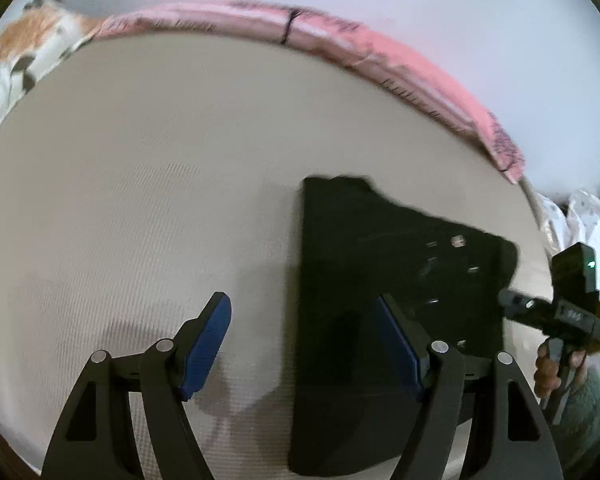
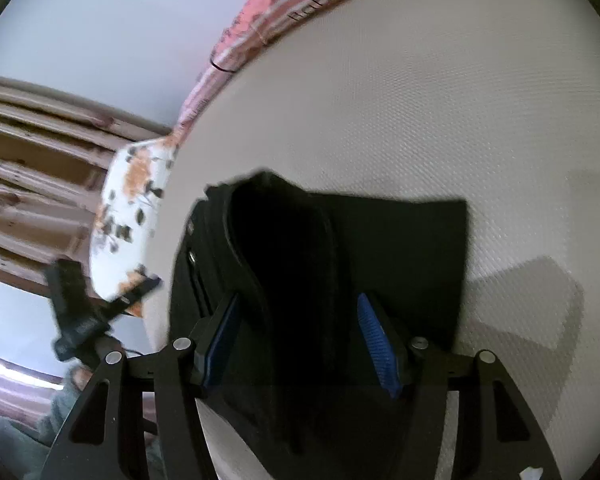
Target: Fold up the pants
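The black pants [image 1: 388, 280] lie folded into a compact block on the beige mattress [image 1: 160, 184]. My left gripper [image 1: 304, 320] is open above the pants' left edge, one blue pad [image 1: 208, 344] over bare mattress, the other over the cloth. The right gripper [image 1: 548, 312] shows at the right edge of the left wrist view, hand-held beside the pants. In the right wrist view the pants [image 2: 340, 240] fill the centre, and my right gripper [image 2: 300, 328] is open just above them, empty. The left gripper [image 2: 88, 308] shows at the left there.
A pink printed border [image 1: 340, 36] runs along the mattress's far edge. A white floral pillow [image 2: 128, 216] lies at one corner. A wooden frame [image 2: 28, 160] and a pale wall stand beyond. White dotted fabric [image 1: 580, 220] sits at the right.
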{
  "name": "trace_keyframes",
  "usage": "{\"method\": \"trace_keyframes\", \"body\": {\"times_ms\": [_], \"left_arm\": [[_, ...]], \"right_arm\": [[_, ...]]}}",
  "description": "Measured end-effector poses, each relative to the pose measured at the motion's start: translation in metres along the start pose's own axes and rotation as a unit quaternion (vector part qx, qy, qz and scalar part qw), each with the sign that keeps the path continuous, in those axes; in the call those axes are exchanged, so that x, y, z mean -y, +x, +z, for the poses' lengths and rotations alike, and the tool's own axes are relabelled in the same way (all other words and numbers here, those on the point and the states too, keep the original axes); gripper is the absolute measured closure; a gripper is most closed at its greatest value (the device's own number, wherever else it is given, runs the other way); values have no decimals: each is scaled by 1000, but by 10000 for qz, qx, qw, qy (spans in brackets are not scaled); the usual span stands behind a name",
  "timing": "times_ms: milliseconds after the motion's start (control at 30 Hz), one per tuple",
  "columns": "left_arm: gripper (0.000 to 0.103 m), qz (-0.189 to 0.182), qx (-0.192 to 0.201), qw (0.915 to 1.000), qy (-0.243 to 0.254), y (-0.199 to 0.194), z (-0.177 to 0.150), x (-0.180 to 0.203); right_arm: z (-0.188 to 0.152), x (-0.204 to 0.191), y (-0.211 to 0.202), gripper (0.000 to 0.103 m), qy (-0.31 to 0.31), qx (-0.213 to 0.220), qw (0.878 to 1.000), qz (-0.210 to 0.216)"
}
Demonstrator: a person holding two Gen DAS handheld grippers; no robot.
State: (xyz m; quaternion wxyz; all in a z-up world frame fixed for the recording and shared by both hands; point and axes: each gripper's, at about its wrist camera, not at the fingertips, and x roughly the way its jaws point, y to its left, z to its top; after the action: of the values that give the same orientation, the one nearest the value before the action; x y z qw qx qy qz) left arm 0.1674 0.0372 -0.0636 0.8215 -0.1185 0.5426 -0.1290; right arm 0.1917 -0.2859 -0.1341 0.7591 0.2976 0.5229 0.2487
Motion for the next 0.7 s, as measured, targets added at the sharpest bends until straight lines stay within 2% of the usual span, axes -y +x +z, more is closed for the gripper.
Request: {"method": "trace_keyframes", "body": {"times_ms": [67, 133, 200, 233, 300, 500, 600, 700], "left_arm": [[29, 30, -116, 9999, -81, 7, -3, -6], [29, 3, -159, 9998, -128, 13, -5, -5], [29, -22, -137, 9998, -138, 14, -3, -5], [29, -22, -125, 9998, -143, 14, -3, -4], [29, -34, -99, 9998, -140, 13, 0, -4], [29, -139, -47, 9999, -92, 9, 6, 2], [29, -223, -48, 9997, 6, 11, 8, 10], [29, -293, -86, 9994, 136, 16, 8, 20]], "right_arm": [[6, -2, 8, 45, -37, -36, 9999, 130], [9, -5, 13, 52, -112, -39, 9998, 169], [9, -8, 15, 84, -122, -69, 9997, 205], [7, -8, 15, 84, 32, -66, 9995, 320], [4, -18, 9, 91, 4, 78, 9999, 123], [-15, -55, -31, 94, -30, 565, 9984, -44], [-24, -51, -51, 94, 116, 772, 9967, -224], [-33, -25, -65, 94, 535, 967, 9925, -527]]}}
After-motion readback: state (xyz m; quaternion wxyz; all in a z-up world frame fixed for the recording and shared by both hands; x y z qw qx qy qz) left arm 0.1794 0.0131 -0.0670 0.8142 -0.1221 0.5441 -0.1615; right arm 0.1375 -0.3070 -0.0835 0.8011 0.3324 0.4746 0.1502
